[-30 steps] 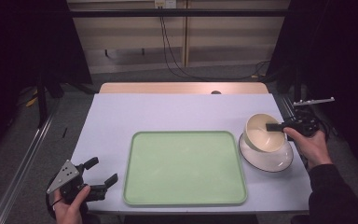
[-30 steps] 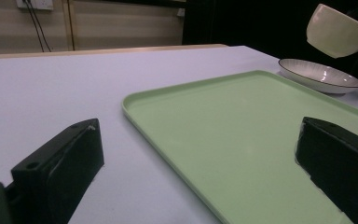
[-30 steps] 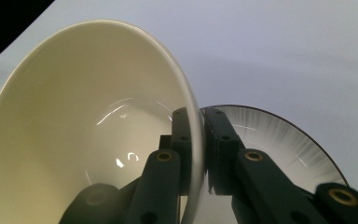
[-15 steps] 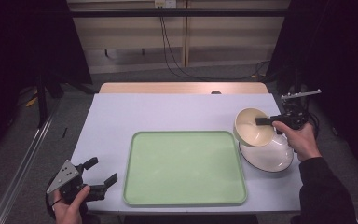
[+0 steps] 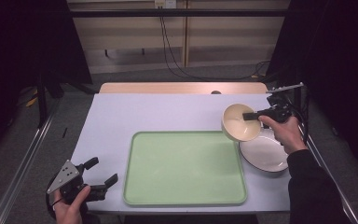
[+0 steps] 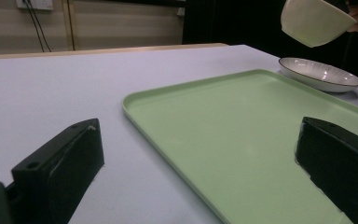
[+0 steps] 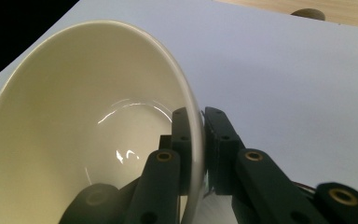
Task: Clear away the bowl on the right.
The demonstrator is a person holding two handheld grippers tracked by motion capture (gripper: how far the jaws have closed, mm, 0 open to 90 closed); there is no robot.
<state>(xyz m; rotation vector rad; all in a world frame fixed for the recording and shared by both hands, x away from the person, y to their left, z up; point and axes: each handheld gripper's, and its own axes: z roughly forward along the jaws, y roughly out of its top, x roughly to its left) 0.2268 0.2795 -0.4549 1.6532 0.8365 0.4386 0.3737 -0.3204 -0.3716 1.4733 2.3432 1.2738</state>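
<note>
Your right gripper (image 5: 252,116) pinches the cream ceramic bowl (image 5: 239,122) by its rim, lifted and tilted just above the green plastic tray's (image 5: 185,168) far right corner. Your left gripper (image 5: 103,172), fingers apart, holds nothing beside the tray's near left corner.

No text, label or number can be read anywhere.

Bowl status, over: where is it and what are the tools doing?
Right tool shut on bowl rim, bowl lifted and tilted above plate. Left tool open, idle near table corner. Green tray bare, nothing in the way.
</note>
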